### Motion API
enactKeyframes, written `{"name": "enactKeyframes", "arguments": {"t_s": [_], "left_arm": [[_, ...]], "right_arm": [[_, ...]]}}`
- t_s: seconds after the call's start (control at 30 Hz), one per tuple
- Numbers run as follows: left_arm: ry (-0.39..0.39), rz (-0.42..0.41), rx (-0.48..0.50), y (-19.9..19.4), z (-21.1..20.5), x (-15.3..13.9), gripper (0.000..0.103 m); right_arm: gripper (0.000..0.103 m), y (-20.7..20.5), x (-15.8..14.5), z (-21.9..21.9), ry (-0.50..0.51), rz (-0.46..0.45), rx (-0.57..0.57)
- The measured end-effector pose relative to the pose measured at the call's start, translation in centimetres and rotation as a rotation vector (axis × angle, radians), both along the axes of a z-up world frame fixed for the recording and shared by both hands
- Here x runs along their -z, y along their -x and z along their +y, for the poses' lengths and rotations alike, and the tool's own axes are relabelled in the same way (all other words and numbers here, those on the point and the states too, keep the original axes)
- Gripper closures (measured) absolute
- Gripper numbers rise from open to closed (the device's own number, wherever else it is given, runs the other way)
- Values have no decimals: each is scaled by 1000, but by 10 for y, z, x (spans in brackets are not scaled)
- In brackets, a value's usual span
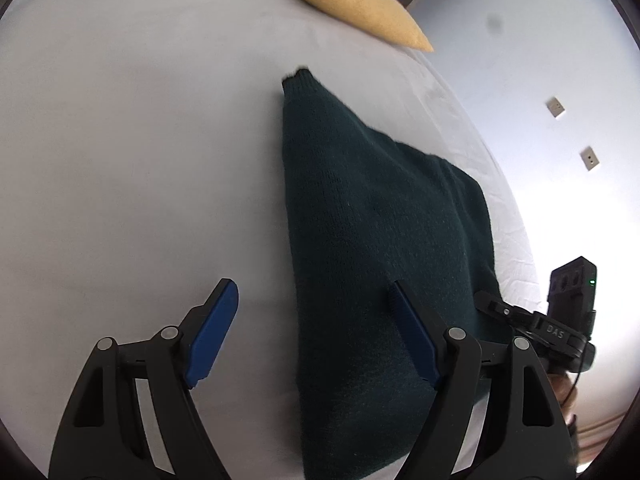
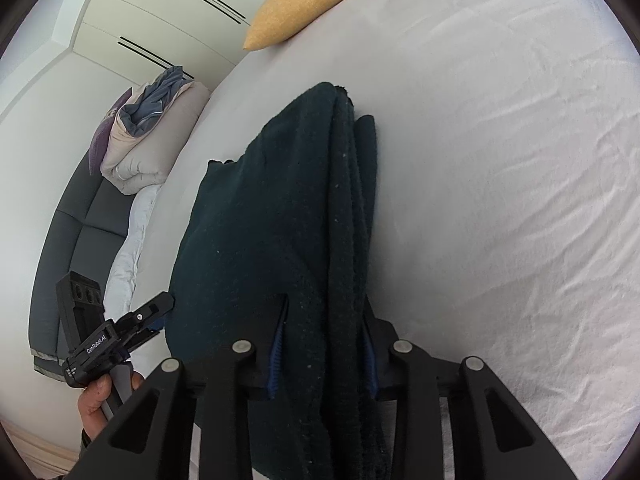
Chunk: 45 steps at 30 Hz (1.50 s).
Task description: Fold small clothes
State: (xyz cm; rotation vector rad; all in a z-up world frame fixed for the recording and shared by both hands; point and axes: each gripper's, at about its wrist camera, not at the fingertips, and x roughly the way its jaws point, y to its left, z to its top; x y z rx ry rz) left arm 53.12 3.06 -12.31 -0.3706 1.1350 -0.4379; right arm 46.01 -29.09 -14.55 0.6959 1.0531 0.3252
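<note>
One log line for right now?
left gripper: open, over sweater edge | right gripper: shut on sweater | sweater: folded on bed

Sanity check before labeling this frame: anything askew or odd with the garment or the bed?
Nothing stands out. The dark green sweater lies folded on the white sheet; the right gripper pinches its stacked edge, the left gripper is open. Yellow pillow sits undisturbed.

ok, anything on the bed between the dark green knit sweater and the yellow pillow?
No, only bare white bed sheet between the dark green knit sweater and the yellow pillow; both wrist views show it.
</note>
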Motion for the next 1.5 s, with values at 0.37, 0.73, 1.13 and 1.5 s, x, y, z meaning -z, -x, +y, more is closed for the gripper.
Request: {"name": "enactKeyframes", "arguments": {"t_s": [0.37, 0.73, 1.13, 1.5], "left_arm": [[130, 129, 150, -24, -29, 19, 43], [107, 27, 161, 1, -17, -21, 66], [15, -73, 113, 81, 90, -75, 66], [-17, -30, 67, 156, 144, -49, 66]], "right_arm": [[76, 7, 19, -19, -193, 20, 60], [78, 20, -58, 48, 265, -87, -17], [78, 71, -94, 162, 244, -157, -184], [78, 114, -65, 213, 194, -92, -226]]}}
